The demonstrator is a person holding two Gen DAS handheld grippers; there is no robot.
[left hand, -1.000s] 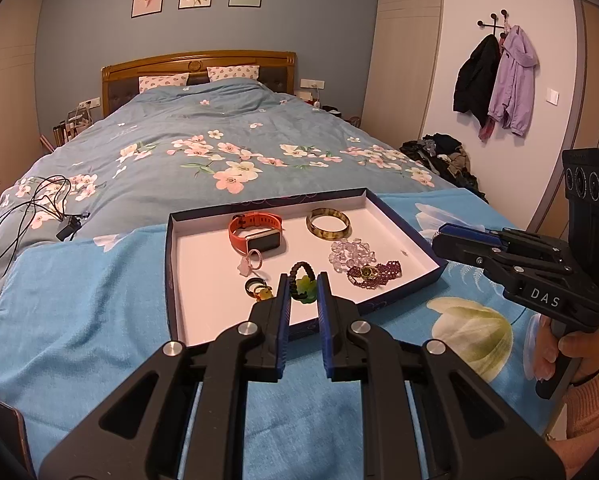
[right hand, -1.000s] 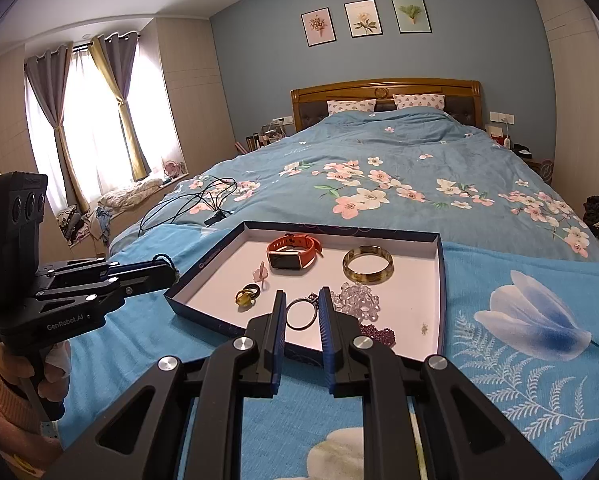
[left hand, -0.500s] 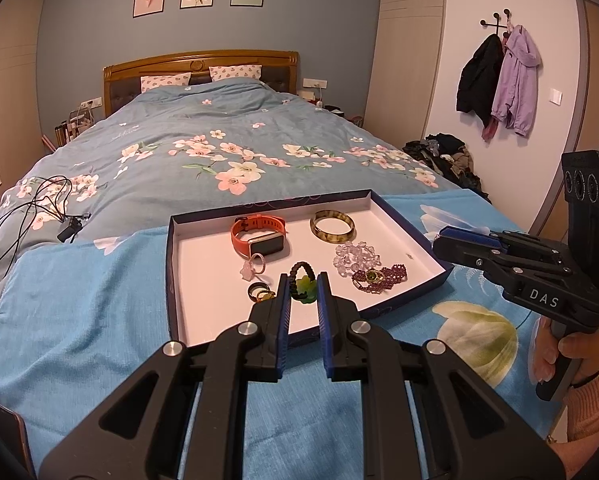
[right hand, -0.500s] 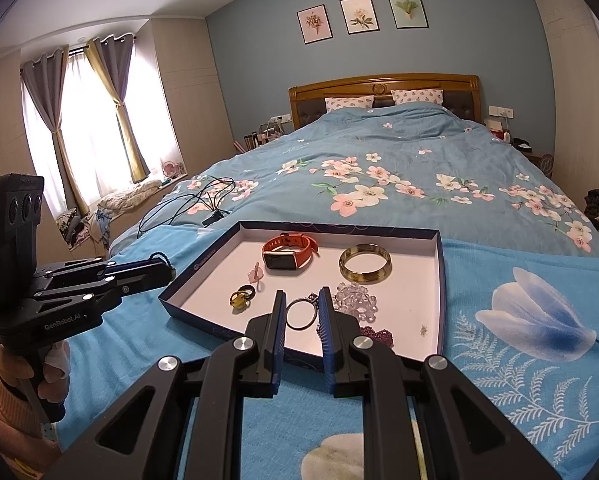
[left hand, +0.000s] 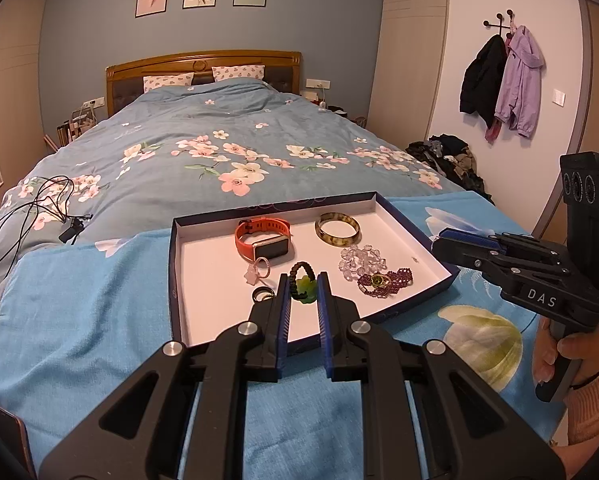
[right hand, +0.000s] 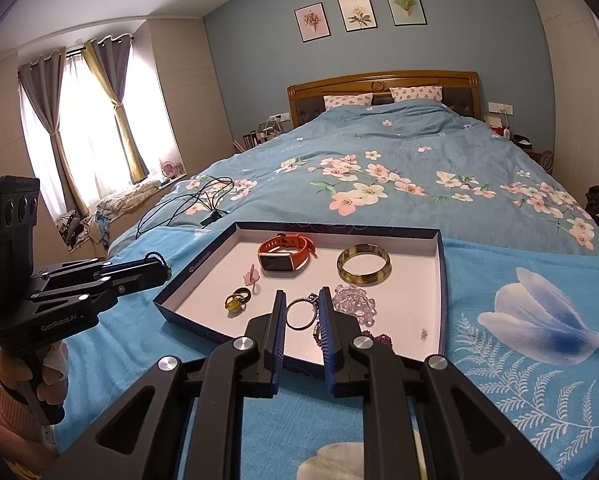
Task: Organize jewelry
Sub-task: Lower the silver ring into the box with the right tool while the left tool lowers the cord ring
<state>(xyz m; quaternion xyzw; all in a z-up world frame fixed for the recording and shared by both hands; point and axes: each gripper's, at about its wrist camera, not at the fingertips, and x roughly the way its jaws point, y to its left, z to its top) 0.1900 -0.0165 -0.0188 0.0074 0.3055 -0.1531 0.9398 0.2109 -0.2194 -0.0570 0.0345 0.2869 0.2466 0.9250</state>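
Left tongs (left hand: 301, 280) nearly closed, pinching a black braided bracelet with a green leaf charm (left hand: 303, 288). From the right wrist view I see those tongs left of the tray (left hand: 173, 264), off its near-left corner and above the blue blanket (left hand: 79, 300), with the braid poking out at the tip.

Right tongs (right hand: 302, 296) also nearly closed, holding a thin silver ring with a short chain (right hand: 300, 314). In the left wrist view they sit just off the tray's right edge. I can't make out the ring from that side.

A person's hand (left hand: 563, 356) grips the right handle, and another hand (right hand: 39, 372) grips the left.

The tray is a shallow dark-rimmed box with a white inside, lying on the blanket at the near end of the bed (left hand: 219, 152).

In the tray:
- orange-strapped watch (left hand: 265, 240), far middle
- yellow-green bangle (left hand: 337, 229), just right of the watch
- clear bead bracelet (left hand: 359, 260), nearer than the bangle
- purple bead bracelet (left hand: 387, 282), touching the clear one on its near side
- pink charm ring (left hand: 257, 270), near the watch
- small dark ring (left hand: 261, 294), nearer still

A black cable (left hand: 27, 208) lies on the duvet, far left.
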